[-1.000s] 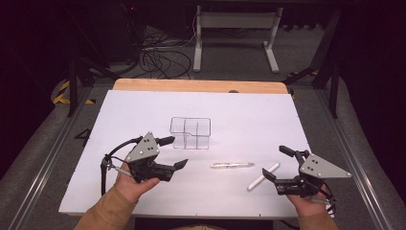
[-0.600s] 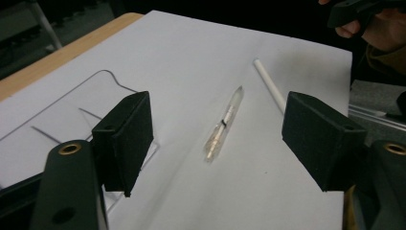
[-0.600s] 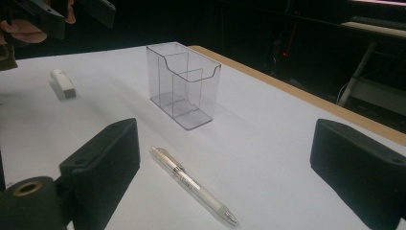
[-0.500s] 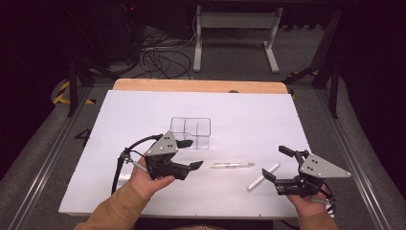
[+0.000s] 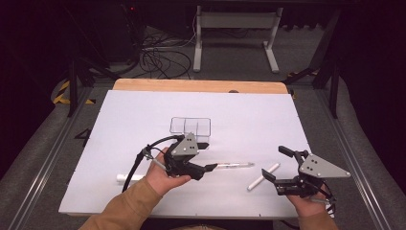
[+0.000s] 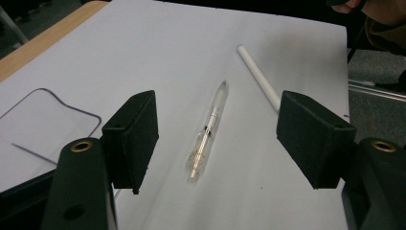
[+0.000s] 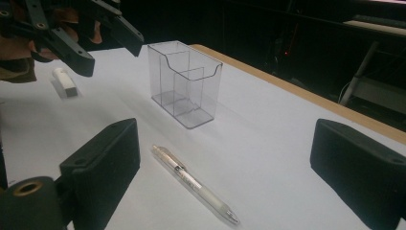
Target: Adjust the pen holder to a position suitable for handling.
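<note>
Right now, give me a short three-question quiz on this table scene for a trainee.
1. True or false: the clear pen stands inside the clear compartment holder.
2. Which gripper is nearer that pen: A, left gripper, or B, right gripper?
3. How many white sticks lie on the white sheet?
Key: 1 false, it lies on the sheet. 2 A; its open jaws have just been closing, pen ahead, ungripped. 3 two.
</note>
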### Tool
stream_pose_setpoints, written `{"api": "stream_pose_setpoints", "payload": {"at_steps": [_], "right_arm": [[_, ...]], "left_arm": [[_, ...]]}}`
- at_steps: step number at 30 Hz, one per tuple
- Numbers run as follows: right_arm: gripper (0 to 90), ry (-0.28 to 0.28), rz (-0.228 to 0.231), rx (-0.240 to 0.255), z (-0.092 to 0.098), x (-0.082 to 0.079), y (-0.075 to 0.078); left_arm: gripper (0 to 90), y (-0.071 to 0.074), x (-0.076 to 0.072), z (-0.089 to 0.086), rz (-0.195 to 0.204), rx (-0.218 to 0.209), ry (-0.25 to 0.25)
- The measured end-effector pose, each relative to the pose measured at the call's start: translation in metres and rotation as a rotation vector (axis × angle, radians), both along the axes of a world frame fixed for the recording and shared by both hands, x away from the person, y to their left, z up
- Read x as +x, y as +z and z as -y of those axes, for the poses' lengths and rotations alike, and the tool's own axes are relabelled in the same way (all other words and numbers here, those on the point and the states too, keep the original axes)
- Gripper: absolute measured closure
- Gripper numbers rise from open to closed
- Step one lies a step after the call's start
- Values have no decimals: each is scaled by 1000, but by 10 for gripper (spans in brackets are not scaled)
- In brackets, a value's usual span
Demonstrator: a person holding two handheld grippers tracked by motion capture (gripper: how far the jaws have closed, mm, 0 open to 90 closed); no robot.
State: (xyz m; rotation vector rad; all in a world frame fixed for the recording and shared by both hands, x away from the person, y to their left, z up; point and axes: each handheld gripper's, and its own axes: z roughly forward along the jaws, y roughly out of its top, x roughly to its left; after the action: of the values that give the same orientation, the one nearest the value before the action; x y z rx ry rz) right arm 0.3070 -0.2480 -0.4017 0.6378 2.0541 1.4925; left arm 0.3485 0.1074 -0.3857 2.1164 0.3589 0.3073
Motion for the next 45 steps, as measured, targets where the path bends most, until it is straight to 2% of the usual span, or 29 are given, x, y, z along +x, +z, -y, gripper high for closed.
{"api": "stream_pose_setpoints", "payload": {"at_steps": [7,26,29,33,41,45], "right_arm": [[103,5,-1,0,0,0,0],[105,4,3,5,2,0,-1],[105,3,9,8,3,0,-1],[105,3,6,7,3,0,-1],[105,7,2,7,3,0,-2],[105,7,1,6,2,1,-2]], "left_arm": [[330,-8,9,15,-34,6,-11],[345,-29,32,46,-81,31,-37],[349,-32,34,49,-72,39,-38],[369,-35,36,54,-43,74,-42],[370,-41,40,60,-54,76,-53],[374,-41,44,64,-58,103,-57]]}}
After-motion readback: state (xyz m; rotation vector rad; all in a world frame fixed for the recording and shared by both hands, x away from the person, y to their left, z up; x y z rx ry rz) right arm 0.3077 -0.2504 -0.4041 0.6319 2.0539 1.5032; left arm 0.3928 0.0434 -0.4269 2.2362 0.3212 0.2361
